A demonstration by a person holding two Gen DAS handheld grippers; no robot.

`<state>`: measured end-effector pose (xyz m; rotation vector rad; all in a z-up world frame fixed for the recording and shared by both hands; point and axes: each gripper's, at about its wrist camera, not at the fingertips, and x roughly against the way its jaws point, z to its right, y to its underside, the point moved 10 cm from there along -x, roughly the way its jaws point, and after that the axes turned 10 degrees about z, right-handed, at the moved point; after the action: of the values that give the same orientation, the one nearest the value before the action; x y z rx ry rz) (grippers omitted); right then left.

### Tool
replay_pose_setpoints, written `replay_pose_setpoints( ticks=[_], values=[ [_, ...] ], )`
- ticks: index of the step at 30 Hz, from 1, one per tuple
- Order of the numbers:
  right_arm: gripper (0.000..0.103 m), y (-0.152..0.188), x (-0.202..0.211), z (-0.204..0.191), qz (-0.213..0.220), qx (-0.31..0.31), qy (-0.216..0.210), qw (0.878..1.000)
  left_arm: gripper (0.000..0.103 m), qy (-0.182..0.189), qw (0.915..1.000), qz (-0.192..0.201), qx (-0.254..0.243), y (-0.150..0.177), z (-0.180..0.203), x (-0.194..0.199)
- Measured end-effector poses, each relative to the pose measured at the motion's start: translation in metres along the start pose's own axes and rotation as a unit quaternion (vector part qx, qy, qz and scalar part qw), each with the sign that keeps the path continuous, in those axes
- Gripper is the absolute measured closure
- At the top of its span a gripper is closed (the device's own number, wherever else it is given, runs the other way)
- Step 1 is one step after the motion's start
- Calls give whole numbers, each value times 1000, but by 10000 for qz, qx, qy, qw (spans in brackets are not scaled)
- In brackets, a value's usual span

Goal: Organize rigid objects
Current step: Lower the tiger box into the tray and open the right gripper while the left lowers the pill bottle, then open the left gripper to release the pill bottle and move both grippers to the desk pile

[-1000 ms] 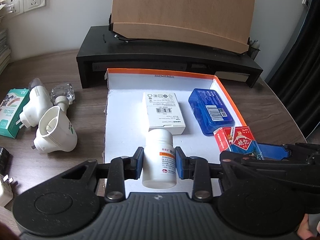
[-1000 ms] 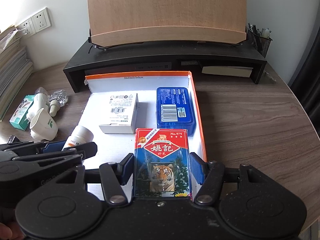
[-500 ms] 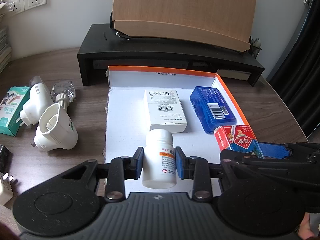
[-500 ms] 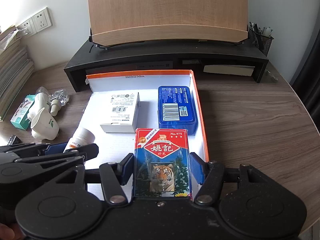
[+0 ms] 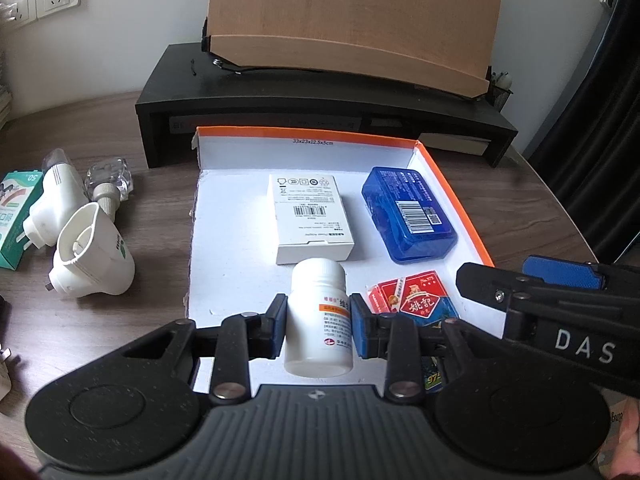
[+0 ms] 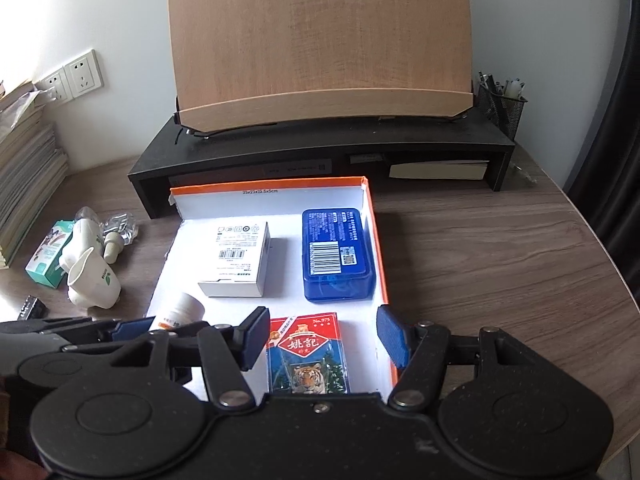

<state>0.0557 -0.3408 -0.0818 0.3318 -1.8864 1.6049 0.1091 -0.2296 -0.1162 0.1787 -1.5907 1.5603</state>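
My left gripper [image 5: 318,320] is shut on a white pill bottle [image 5: 318,280], held over the near part of a white box with an orange rim [image 5: 452,184]. My right gripper [image 6: 324,332] is open. A red and blue card pack with a tiger picture [image 6: 308,356] lies on the box floor between its blue pads [image 6: 392,336], with a clear gap on the right side. The same pack [image 5: 412,304] shows just right of the bottle. Further back in the box lie a white carton [image 6: 236,256] and a blue plastic case [image 6: 336,256].
Left of the box on the wooden table are white plug-in devices [image 5: 92,256], a clear glass bottle [image 5: 110,180] and a green packet [image 5: 16,216]. A black riser [image 6: 320,156] bearing a wooden board stands behind. Stacked books [image 6: 24,176] sit far left, and a pen holder [image 6: 502,104] far right.
The right gripper's jaws have spread apart and let go of the card pack, which now lies in the box. The left gripper still holds the bottle in the same spot.
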Motion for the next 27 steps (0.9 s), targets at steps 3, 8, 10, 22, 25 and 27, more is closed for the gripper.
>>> replay_pose_setpoints(
  ticks=[3,8,10,22,25,27],
  values=[
    [31,-1,5,5,54,-26,70,10000,63,160,9999,-31,15,3,6,1],
    [31,-2,14,6,156,-104,105,9998,49,136,9998,120,-58,1,7,13],
    [29,-3,19,3,209,-135,76,9997,45,67,9998,189,-68,-1,3,19],
    [24,-5,33,-55,329,113,-375,9987,36,-612,9963,523,310,-8,-60,67],
    [23,-3,35,-75,325,256,-535,9977,35,-788,9944,563,430,-6,-80,80],
    [23,-2,36,-88,329,326,-630,9969,35,-911,9929,586,489,-3,-92,87]
  ],
)
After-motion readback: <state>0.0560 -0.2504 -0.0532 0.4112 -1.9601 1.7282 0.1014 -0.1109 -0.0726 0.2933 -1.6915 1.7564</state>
